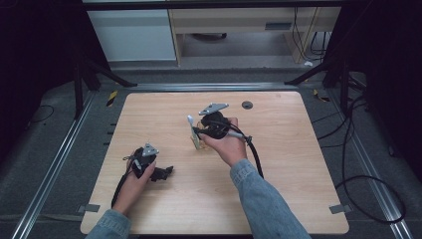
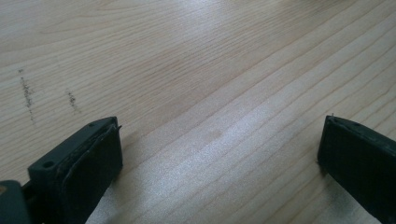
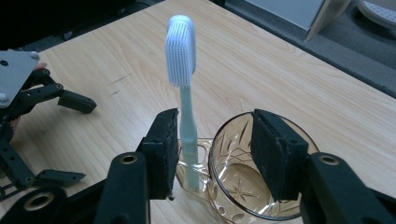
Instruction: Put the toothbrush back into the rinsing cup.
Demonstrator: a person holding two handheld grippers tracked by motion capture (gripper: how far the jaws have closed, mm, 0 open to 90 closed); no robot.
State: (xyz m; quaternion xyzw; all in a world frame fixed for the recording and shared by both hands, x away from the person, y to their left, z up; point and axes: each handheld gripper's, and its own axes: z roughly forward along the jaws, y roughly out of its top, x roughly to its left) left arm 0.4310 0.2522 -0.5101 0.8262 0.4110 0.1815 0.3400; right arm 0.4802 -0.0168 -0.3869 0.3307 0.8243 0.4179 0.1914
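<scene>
A pale blue toothbrush [image 3: 181, 51] stands upright, bristles up, at the handle side of a clear cut-glass mug [image 3: 243, 196] on the wooden table [image 1: 278, 189]. My right gripper [image 3: 215, 149] is open around them. Its left jaw is close beside the brush stem and its right jaw hangs over the mug's mouth, apart from the stem. In the high view the right gripper [image 1: 199, 133] is at the table's middle, with the toothbrush [image 1: 190, 121] and the mug [image 1: 199, 141] at its tip. My left gripper [image 1: 166, 173] rests near the front left, open over bare wood [image 2: 219, 158].
A dark round grommet [image 1: 247, 104] sits in the table's far side. The right gripper's black cable [image 1: 256, 154] trails toward the front. Dark frame legs and floor rails flank the table, and a few small dark marks [image 2: 28, 93] show on the wood.
</scene>
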